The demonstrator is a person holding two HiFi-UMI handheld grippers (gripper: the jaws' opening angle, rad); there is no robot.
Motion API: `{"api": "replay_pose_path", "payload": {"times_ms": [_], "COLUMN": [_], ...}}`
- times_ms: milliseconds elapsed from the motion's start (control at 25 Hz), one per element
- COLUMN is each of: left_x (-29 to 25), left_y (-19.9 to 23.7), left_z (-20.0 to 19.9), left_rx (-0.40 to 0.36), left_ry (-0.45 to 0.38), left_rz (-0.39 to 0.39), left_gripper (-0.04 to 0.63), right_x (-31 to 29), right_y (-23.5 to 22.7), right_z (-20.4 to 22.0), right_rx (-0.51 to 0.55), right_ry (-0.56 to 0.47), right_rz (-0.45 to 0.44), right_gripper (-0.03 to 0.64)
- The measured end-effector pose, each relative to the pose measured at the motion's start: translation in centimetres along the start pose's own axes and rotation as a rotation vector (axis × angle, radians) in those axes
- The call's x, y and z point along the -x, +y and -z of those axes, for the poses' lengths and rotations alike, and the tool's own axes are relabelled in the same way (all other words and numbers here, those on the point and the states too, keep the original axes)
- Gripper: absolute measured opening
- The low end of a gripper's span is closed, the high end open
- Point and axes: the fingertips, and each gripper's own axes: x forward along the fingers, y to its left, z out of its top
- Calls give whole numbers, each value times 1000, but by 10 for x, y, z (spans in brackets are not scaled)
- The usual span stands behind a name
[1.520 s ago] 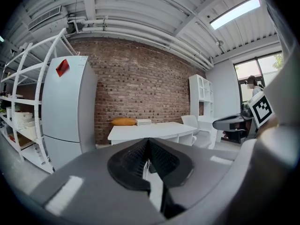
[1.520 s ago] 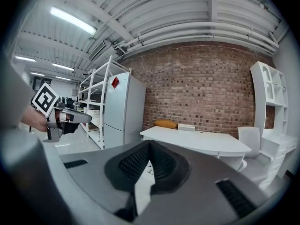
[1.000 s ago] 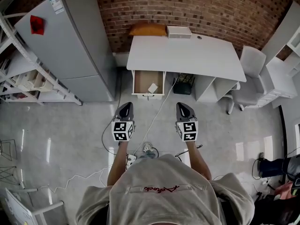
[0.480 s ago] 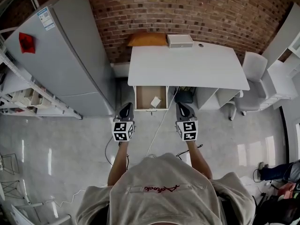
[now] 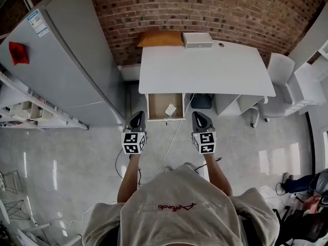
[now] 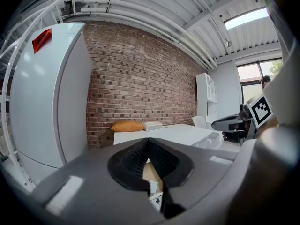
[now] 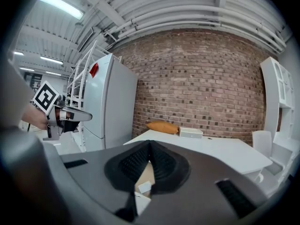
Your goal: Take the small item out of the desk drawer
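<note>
A white desk [image 5: 205,68] stands against the brick wall, its left drawer [image 5: 165,106] pulled out. A small white item [image 5: 170,109] lies inside the drawer at the right. My left gripper [image 5: 136,119] hovers just in front of the drawer's left corner, jaws shut and empty. My right gripper [image 5: 200,119] hangs in front of the desk, right of the drawer, also shut with nothing in it. In the right gripper view the small white item [image 7: 144,187] shows past the closed jaws; the left gripper view shows the drawer [image 6: 151,175] the same way.
A tall grey fridge [image 5: 66,60] stands left of the desk with a narrow gap. An orange cushion [image 5: 159,38] and a white box [image 5: 197,39] sit at the desk's back edge. A white chair [image 5: 282,76] is at the right; cables [image 5: 177,132] trail across the floor.
I have walked closer to the desk: the drawer and desk have come nearer to both grippers. Both grippers stay shut and side by side.
</note>
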Motion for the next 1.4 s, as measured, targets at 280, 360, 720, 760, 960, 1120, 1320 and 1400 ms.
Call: {"api": "replay_pose_path", "payload": {"times_ms": [280, 360, 720, 760, 960, 1120, 1320, 1400], "left_x": [-15, -23, -65, -70, -99, -118, -135, -136], "left_y": [-13, -18, -26, -26, -26, -30, -35, -40], "left_z": [17, 20, 13, 12, 5, 1, 4, 10], "left_rx": [26, 30, 31, 31, 42, 46, 55, 62], "left_ry": [42, 51, 75, 76, 78, 87, 100, 116], "left_rz": [5, 0, -60, -69, -117, -153, -193, -209], "left_gripper": [9, 9, 9, 9, 9, 9, 9, 9], "right_x": [-5, -8, -55, -62, -91, -111, -133, -138], "right_y": [-14, -23, -56, -58, -73, -85, -96, -96], "right_z": [13, 16, 16, 16, 12, 13, 20, 27], "right_rx": [-12, -13, -20, -18, -9, -6, -13, -13], "right_ry": [33, 39, 33, 32, 26, 30, 33, 48], "right_rz": [-11, -19, -106, -120, -188, -241, -295, -322], "right_gripper": [11, 11, 11, 12, 11, 11, 11, 11]}}
